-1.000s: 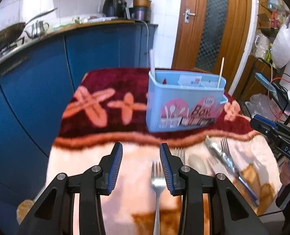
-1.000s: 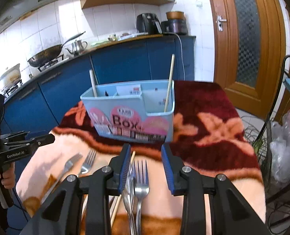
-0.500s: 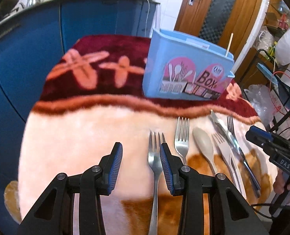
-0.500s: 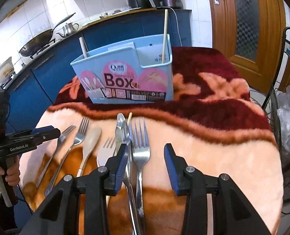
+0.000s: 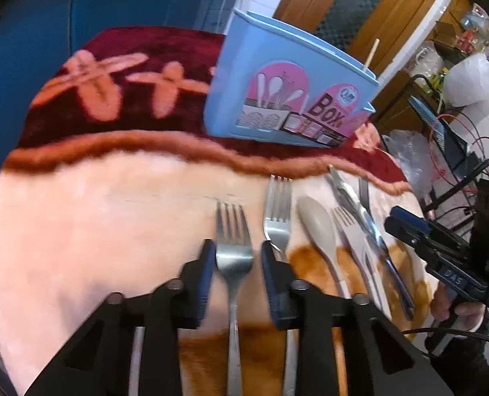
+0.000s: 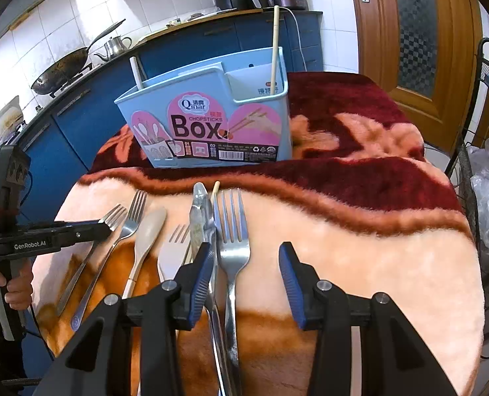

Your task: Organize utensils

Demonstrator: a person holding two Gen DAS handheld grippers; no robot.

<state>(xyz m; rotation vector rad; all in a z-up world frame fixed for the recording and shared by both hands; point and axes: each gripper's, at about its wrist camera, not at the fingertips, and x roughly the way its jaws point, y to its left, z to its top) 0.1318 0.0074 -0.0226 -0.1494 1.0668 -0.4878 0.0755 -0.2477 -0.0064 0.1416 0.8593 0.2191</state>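
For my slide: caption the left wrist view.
Left tool closing around a steel fork on the blanket, blue chopsticks box behind.

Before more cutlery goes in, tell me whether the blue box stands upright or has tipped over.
Upright. The box rests on its base on the blanket, opening upward, with a chopstick standing in it.

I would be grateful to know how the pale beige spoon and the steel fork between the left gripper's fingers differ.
The pale beige spoon is matte with a smooth oval bowl; the steel fork is shiny with four tines. The fork lies between the blue pads of the left gripper, whose jaws are closing around it; the spoon lies free, further right, past another fork. Both lie flat on the peach blanket, heads toward the blue box.
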